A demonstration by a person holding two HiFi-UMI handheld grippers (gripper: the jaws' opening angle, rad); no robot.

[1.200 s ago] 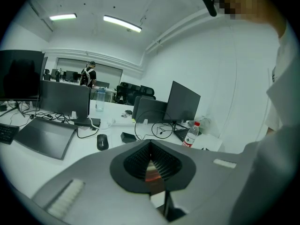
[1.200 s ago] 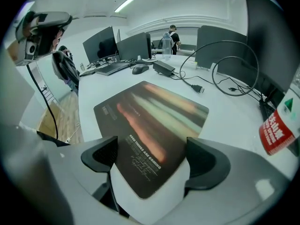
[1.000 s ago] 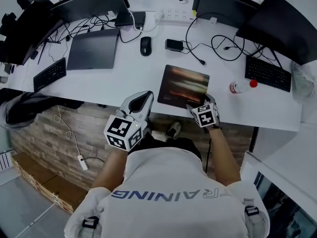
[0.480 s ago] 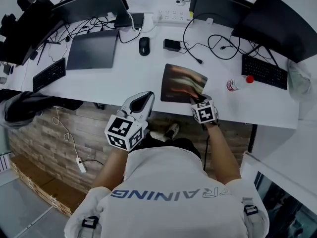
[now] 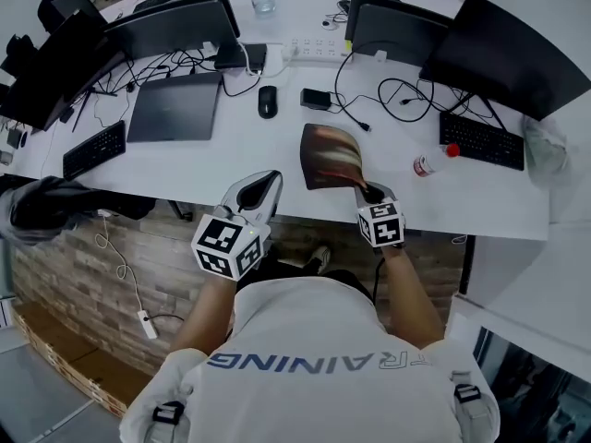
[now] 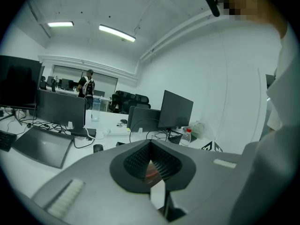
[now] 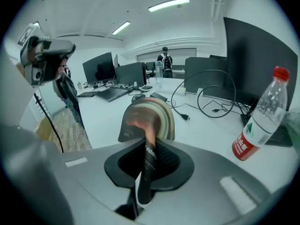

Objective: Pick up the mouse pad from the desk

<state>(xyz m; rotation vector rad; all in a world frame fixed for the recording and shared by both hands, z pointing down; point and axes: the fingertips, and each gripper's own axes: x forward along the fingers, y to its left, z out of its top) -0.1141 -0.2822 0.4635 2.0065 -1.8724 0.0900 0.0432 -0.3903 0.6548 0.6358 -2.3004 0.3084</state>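
Observation:
The mouse pad [image 5: 331, 155], dark with a red-brown print, curls up off the white desk [image 5: 231, 160] near its front edge. My right gripper [image 5: 369, 192] has the pad's near edge between its jaws, which are closing and press on it. In the right gripper view the pad [image 7: 147, 118] rises out of the right gripper [image 7: 147, 146] and bends over. My left gripper [image 5: 263, 185] hovers at the desk's front edge, left of the pad, shut with nothing in it; the left gripper view shows this left gripper [image 6: 151, 146] with its pads together.
A water bottle [image 5: 432, 161] lies right of the pad. Behind the pad are a black box [image 5: 320, 99] with a cable, a mouse [image 5: 267, 101] and a laptop [image 5: 174, 107]. Keyboards [image 5: 92, 149] [image 5: 480, 139] and monitors line the desk's sides and back.
The right gripper has shut on the pad's near edge and risen, so the flat pad now curls up off the desk. The left gripper has barely moved.

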